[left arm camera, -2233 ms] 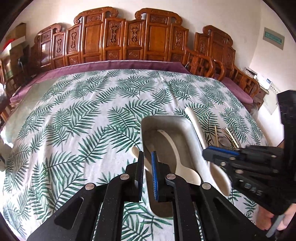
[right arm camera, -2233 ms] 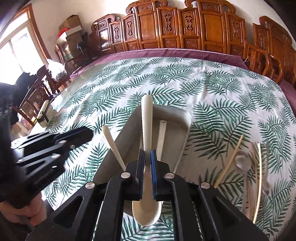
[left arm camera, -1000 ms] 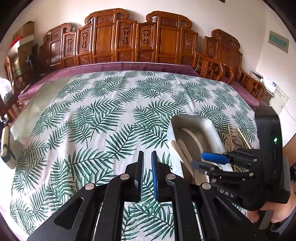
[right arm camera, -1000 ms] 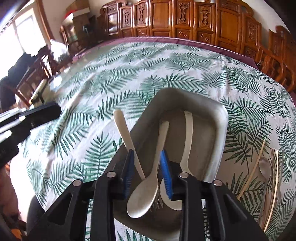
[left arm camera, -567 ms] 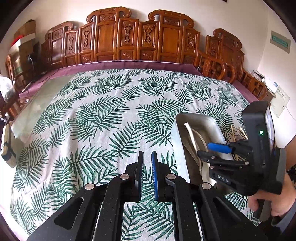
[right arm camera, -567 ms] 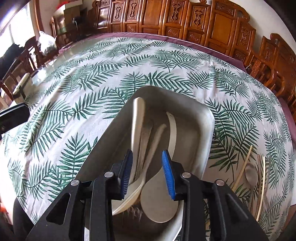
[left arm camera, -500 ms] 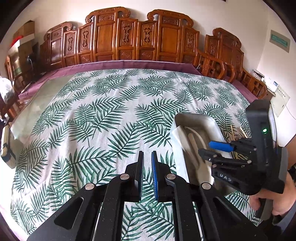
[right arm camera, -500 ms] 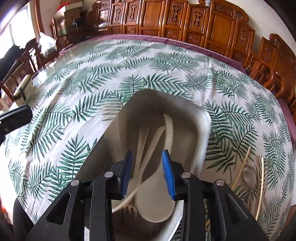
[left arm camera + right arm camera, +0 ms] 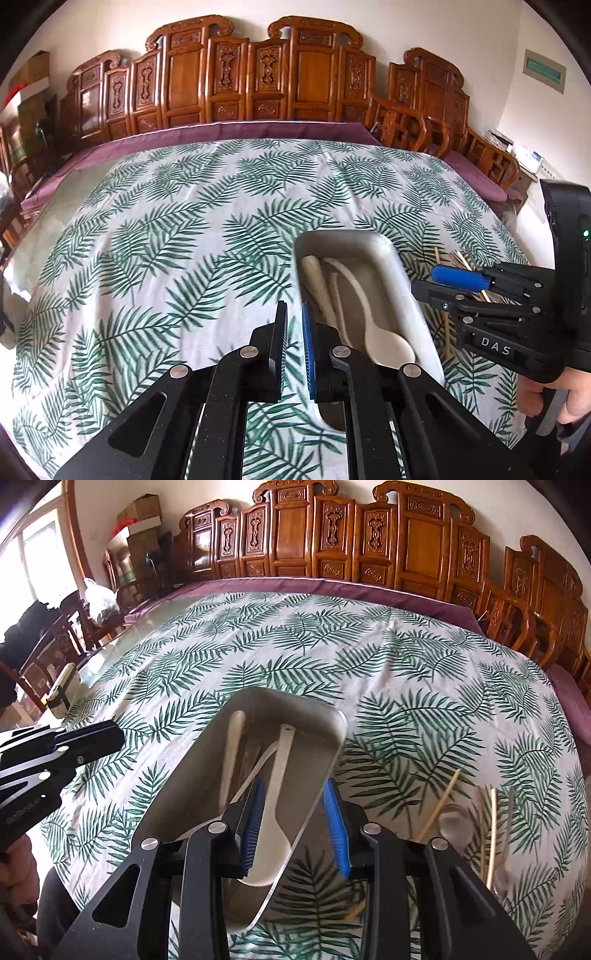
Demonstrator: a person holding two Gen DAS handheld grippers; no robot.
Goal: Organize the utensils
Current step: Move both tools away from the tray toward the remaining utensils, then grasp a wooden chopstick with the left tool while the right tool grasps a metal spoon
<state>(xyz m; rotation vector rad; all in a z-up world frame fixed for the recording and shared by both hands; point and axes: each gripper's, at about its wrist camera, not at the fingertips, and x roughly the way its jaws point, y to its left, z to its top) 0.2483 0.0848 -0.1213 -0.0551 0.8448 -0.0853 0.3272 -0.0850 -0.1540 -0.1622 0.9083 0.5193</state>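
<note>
A metal tray [image 9: 406, 291] [image 9: 184, 775] lies on the leaf-print cloth and holds cream plastic spoons [image 9: 384, 339] [image 9: 275, 805]. My right gripper [image 9: 293, 808] is open, its jaws either side of the tray's right wall; it also shows in the left wrist view [image 9: 439, 281], beside the tray's right rim. My left gripper [image 9: 294, 332] is shut and empty, at the tray's left rim; it shows at the left of the right wrist view [image 9: 107, 738]. Wooden chopsticks [image 9: 437, 805] and a metal spoon [image 9: 452, 821] lie on the cloth right of the tray.
The cloth [image 9: 166, 240] covers a large table. Carved wooden chairs [image 9: 258, 74] line the far side and right. A purple under-cloth [image 9: 258, 129] shows at the far edge. A small boxy object [image 9: 61, 692] sits near the left table edge.
My right gripper let go of a cream spoon, which now lies in the tray, and opened wider. It moved to the tray's right wall. My left gripper stayed shut and came closer to the tray.
</note>
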